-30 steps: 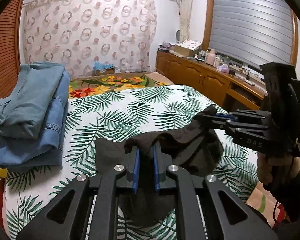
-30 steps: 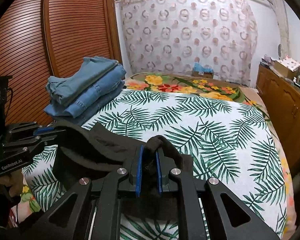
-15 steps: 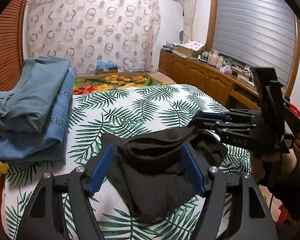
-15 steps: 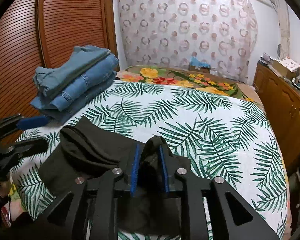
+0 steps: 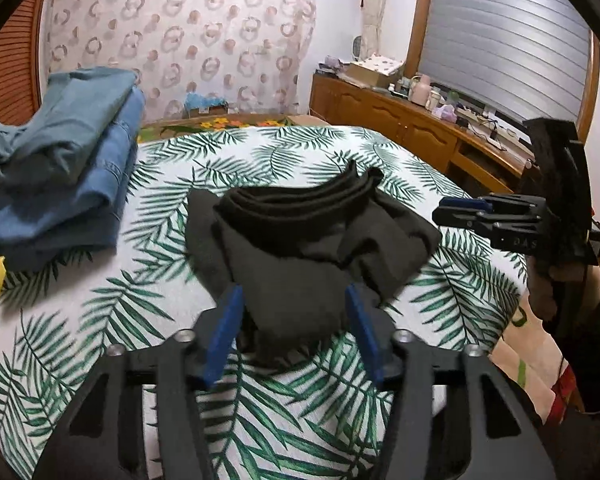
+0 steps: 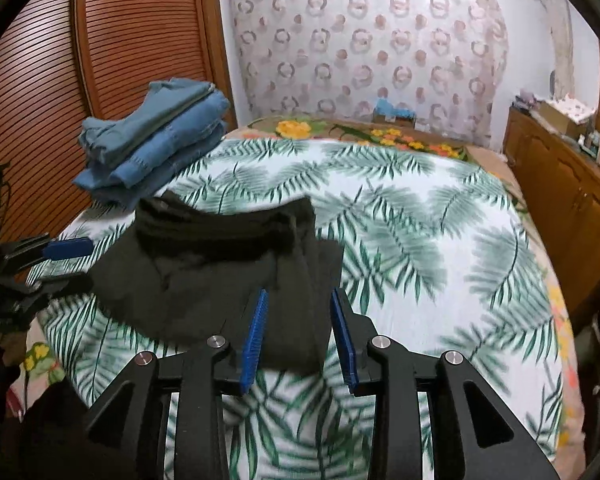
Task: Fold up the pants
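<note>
Left wrist view: the dark pants (image 5: 300, 236) are seen folded in a bundle on the palm-print bed (image 5: 100, 320); the left gripper (image 5: 292, 320), jaws just closing, is parted and grips nothing.

Right wrist view: the right gripper (image 6: 298, 330), jaws just opening, is released; only tidying or stacking by the folded jeans (image 6: 156, 140) is judged left.

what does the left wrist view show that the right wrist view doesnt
Only the left wrist view shows the shuttered window and the whole right hand-held gripper from the side, off to the right of the pants. Only the right wrist view shows the slatted wooden doors behind the folded jeans. Both show the dark pants lying on the palm-leaf bedspread, the patterned curtain and the wooden cabinets. Each view's own hand-held gripper, including the left hand-held gripper, stands open with the pants' near edge loose between its pads.
</note>
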`<move>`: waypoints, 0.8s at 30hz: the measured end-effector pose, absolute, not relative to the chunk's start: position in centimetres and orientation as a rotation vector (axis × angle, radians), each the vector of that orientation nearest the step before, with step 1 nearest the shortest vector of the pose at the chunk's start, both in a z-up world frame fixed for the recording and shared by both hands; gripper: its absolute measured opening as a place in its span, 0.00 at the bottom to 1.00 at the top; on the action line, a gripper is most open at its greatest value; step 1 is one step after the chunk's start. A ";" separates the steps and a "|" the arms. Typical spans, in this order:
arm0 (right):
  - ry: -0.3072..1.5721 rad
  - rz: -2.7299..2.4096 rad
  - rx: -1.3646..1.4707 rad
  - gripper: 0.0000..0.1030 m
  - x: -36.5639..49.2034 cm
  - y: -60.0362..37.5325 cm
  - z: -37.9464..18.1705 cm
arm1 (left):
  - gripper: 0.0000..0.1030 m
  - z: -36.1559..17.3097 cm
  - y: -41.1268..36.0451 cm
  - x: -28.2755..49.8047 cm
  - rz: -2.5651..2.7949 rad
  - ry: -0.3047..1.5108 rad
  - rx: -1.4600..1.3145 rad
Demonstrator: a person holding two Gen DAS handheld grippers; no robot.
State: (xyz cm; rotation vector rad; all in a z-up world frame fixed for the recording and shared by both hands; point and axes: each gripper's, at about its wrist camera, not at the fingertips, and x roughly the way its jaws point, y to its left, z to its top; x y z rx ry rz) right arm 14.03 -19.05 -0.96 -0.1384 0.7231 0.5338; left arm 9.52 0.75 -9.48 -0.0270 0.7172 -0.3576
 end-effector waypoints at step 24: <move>0.774 0.595 -0.103 0.08 13.3 -20.5 -1.1 | 0.09 -9.7 2.0 9.3 -0.321 0.703 -0.035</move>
